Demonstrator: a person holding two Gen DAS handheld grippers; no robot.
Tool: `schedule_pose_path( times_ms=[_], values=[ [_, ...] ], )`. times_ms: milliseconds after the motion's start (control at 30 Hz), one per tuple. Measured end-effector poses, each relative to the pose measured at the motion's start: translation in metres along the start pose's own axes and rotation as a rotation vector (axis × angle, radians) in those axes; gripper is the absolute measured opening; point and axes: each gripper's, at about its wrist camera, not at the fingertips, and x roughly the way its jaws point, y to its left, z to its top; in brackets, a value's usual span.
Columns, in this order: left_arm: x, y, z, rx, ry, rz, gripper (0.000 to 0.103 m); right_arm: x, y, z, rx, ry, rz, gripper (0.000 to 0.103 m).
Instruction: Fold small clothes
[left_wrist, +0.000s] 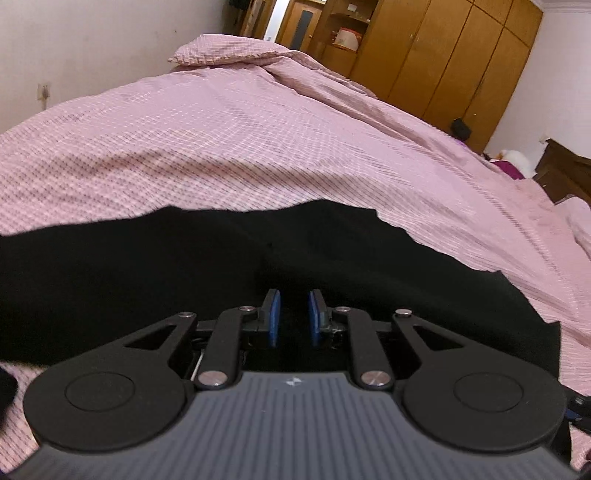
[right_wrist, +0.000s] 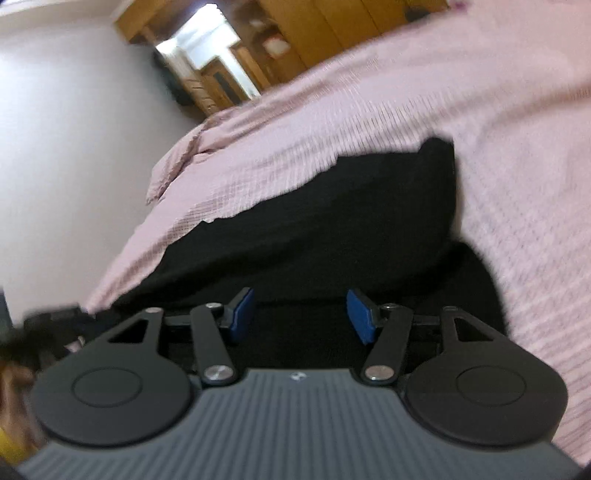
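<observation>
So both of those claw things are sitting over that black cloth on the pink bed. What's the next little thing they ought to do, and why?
Probably close the right gripper on the black garment beneath it. Its jaws stand wide apart with nothing between them, while the left gripper has narrowed over the same cloth without clearly pinching it. A fold needs an edge held first; the pink bedspread beyond offers room.

The black garment (left_wrist: 184, 266) is showing as soft, matt cloth with a frayed-looking edge, swallowing the light. Beneath it, the pink bedcover (left_wrist: 229, 147) is reading as woven cloth with a fine raised check. At the upper right of the left wrist view, the wardrobe (left_wrist: 443, 55) is gleaming as smooth, varnished wood. The left tool (left_wrist: 294, 317) is wearing matt black plastic arms, shiny metal rivets and blue rubbery pads (left_wrist: 274, 317); the right tool (right_wrist: 301, 314) is looking alike, its ribbed grey body matt.
</observation>
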Motion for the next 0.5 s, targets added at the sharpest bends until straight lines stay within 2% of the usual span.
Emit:
schedule_pose_path(
  times_ms=[100,233,267,300,333,433,500],
  values=[
    [-0.004,-0.005,-0.009,0.025,-0.004,-0.010,0.020,0.015,-0.013,-0.001,0.112,-0.005,-0.058,0.057],
    [0.003,-0.008,-0.018,0.037,0.027,-0.008,0.020,0.024,-0.026,0.004,0.222,-0.074,-0.060,0.055],
    [0.005,-0.008,-0.021,0.032,0.035,-0.007,0.020,0.026,-0.028,0.005,0.232,-0.084,-0.061,0.050],
    [0.007,-0.008,-0.023,0.028,0.041,-0.002,0.020,0.027,-0.029,0.008,0.234,-0.091,-0.067,0.039],
    [0.008,-0.008,-0.025,0.027,0.042,0.004,0.020,0.027,-0.028,0.009,0.229,-0.094,-0.084,0.008],
    [0.007,-0.006,-0.029,0.036,0.041,0.018,0.020,0.010,-0.030,0.010,0.233,-0.143,-0.084,0.007],
    [0.005,-0.003,-0.030,0.040,0.041,0.022,0.020,-0.007,-0.028,0.009,0.172,-0.187,-0.131,0.007]
  ],
)
